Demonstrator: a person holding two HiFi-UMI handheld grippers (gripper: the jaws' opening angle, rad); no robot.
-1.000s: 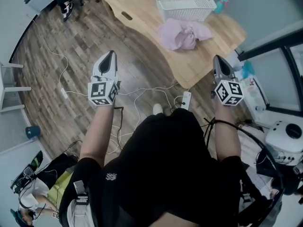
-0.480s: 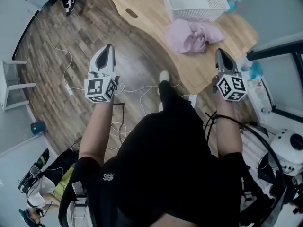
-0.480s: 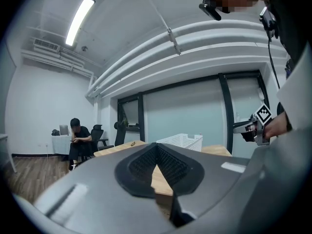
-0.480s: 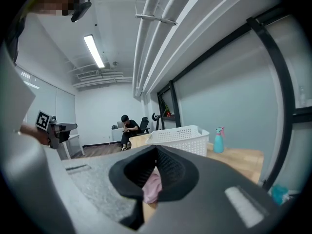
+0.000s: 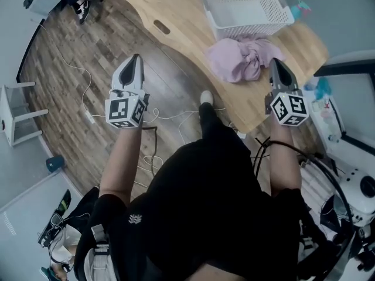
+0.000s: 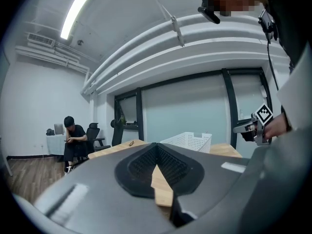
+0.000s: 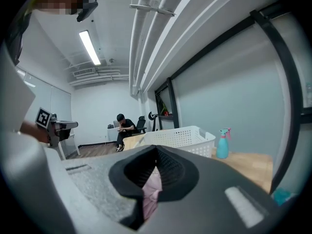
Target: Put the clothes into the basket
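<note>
Right gripper (image 5: 276, 64) nearer; pink clothes (image 5: 241, 61) crumpled, bunched beside white basket (image 5: 249, 29)

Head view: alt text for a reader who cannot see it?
Pink clothes lie heaped on a wooden table beside a white basket. A person in black holds the left claw and right claw, both shut and empty.

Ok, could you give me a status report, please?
Left gripper, right gripper shut, empty. Pink clothes on table beside white basket. Nothing in the way.

The clothes (image 5: 243, 60) are pink, the perforated basket (image 5: 258, 31) white, the table (image 5: 176, 16) light wood.
</note>
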